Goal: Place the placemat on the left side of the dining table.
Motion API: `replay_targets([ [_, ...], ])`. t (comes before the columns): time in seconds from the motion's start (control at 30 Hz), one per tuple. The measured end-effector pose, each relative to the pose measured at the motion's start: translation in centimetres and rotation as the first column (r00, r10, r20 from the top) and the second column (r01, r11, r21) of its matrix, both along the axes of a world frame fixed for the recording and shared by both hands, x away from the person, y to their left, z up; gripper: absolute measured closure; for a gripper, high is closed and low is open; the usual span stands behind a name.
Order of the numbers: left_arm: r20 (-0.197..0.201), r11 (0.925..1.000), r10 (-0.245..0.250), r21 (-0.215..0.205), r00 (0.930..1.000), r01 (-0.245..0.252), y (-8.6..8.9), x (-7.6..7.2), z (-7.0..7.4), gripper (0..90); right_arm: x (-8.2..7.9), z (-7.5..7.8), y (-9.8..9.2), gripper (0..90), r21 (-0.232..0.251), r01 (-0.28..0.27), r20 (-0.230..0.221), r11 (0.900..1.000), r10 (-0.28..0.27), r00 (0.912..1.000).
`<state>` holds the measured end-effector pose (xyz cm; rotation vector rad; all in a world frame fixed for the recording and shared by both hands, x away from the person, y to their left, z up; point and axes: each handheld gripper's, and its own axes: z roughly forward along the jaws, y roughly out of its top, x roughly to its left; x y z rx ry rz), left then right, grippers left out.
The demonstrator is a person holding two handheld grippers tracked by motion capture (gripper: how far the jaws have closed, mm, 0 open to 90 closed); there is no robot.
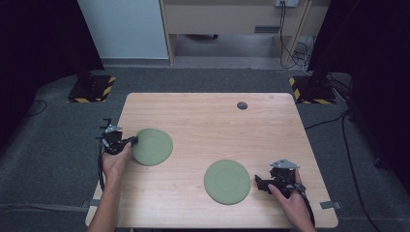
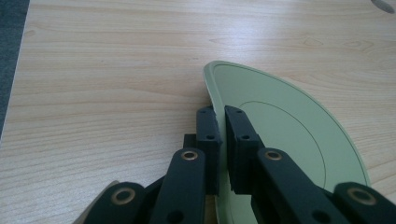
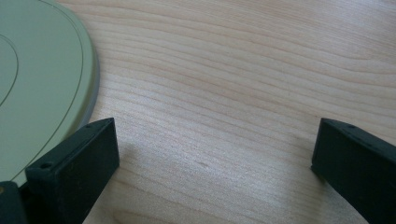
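Lifting works best if the left plate (image 1: 153, 147), left of the table's (image 1: 217, 121) middle, is kept level while pinched at its rim by the left gripper (image 2: 223, 140); the right gripper (image 3: 212, 154) sits open beside the other plate (image 1: 227, 181).

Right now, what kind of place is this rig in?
Probably a lab or test bay, not a home: a bare wooden table on grey carpet, stands on hazard-striped bases, and cables trailing across the floor.
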<state>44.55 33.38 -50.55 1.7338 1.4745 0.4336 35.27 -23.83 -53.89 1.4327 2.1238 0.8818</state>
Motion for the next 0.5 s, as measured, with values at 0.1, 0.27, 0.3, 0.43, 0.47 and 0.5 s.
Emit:
replay_targets([
  [0.1,0.000,1.0000,0.000,0.007,1.0000,0.000,0.14,-0.02,0.03,84.6,0.00,0.00,0.00,1.0,0.000,0.000,0.000,1.000,0.000,1.0000],
  [0.27,-0.004,0.9998,0.003,0.020,1.0000,-0.003,0.30,-0.02,-0.03,84.3,0.00,0.00,0.00,1.0,0.000,0.000,0.000,1.000,0.000,1.0000],
  [0.3,-0.004,0.9998,0.005,0.019,1.0000,-0.005,0.35,-0.01,-0.06,84.3,0.00,0.00,0.00,1.0,0.000,0.000,0.000,1.000,0.000,1.0000],
  [0.43,-0.009,0.9998,0.015,0.017,0.9999,-0.015,0.77,0.02,-0.21,84.1,0.00,0.00,0.00,1.0,0.000,-0.001,0.000,1.000,0.001,1.0000],
  [0.47,-0.010,0.9997,0.016,0.017,0.9998,-0.016,0.88,0.01,-0.24,84.0,0.00,0.00,0.01,1.0,0.000,-0.002,0.000,1.000,0.002,1.0000],
  [0.5,-0.010,0.9997,0.017,0.018,0.9998,-0.017,0.93,0.00,-0.24,84.0,-0.01,0.00,0.03,0.9,0.001,-0.003,-0.001,1.000,0.003,1.0000],
])
